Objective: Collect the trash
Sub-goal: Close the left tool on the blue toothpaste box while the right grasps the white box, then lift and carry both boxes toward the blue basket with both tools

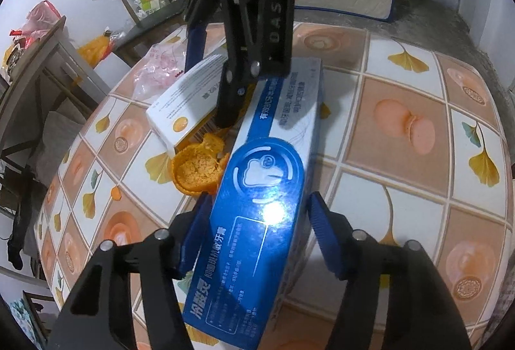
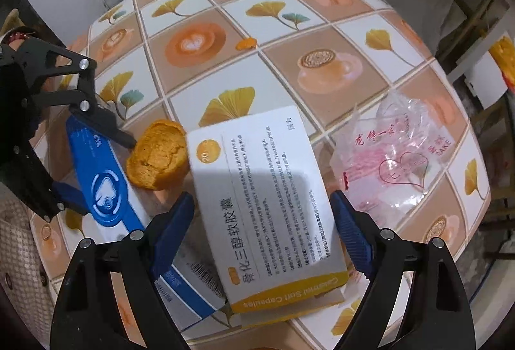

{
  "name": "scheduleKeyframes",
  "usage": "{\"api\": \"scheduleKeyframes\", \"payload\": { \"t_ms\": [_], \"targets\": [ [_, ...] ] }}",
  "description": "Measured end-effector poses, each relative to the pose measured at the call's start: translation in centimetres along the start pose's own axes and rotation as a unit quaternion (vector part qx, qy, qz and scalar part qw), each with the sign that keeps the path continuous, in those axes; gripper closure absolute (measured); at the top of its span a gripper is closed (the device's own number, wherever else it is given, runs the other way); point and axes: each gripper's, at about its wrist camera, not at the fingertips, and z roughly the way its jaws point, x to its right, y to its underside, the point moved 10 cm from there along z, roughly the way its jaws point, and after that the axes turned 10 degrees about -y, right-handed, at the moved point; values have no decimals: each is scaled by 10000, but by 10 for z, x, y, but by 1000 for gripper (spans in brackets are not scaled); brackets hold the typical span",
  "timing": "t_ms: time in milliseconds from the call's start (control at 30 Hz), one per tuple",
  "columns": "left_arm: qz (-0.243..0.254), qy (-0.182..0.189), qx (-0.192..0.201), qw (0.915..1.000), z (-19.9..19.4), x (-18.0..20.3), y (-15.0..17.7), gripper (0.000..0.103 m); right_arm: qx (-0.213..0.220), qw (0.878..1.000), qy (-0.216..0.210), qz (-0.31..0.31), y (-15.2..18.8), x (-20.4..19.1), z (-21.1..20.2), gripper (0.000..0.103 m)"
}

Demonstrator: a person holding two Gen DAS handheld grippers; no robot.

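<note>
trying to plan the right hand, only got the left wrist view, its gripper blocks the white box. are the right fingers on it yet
Observer: No. The right gripper is open, fingers either side of the white capsule box.
Operator: anything past that box i can't see
Observer: A clear plastic bag with pink print lies flat on the table.
Operator: any loose peel
Observer: Besides the orange peel cup, a small peel scrap lies alone farther out.

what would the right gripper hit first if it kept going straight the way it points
The white capsule box: it already lies between the open fingers of the right gripper. Beyond it is only the patterned tablecloth. The orange peel and plastic bag sit off to either side.
</note>
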Motion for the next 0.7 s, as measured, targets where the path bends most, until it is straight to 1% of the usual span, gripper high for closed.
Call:
{"api": "scheduleKeyframes", "payload": {
  "t_ms": [67, 133, 200, 367, 567, 700],
  "targets": [
    [-7, 29, 14, 10000, -2, 2, 1, 45, 22, 10000, -48, 40, -1, 0, 1, 22],
    [2, 73, 29, 10000, -6, 5, 3, 47, 40, 10000, -57, 50, -2, 0, 2, 27],
    [-15, 55, 46, 10000, -9, 7, 5, 48, 43, 10000, -62, 57, -3, 0, 1, 27],
    [-303, 155, 147, 9993, -25, 7, 8, 50, 69, 10000, -18, -16, -3, -5, -2, 29],
    [-555, 105, 245, 9981, -44, 7, 10, 52, 299, 9995, 21, -21, -9, -14, -21, 29],
    [-745, 67, 307, 9967, -59, 7, 12, 53, 535, 9985, 77, 60, -9, -18, -41, 29]
  ]
}}
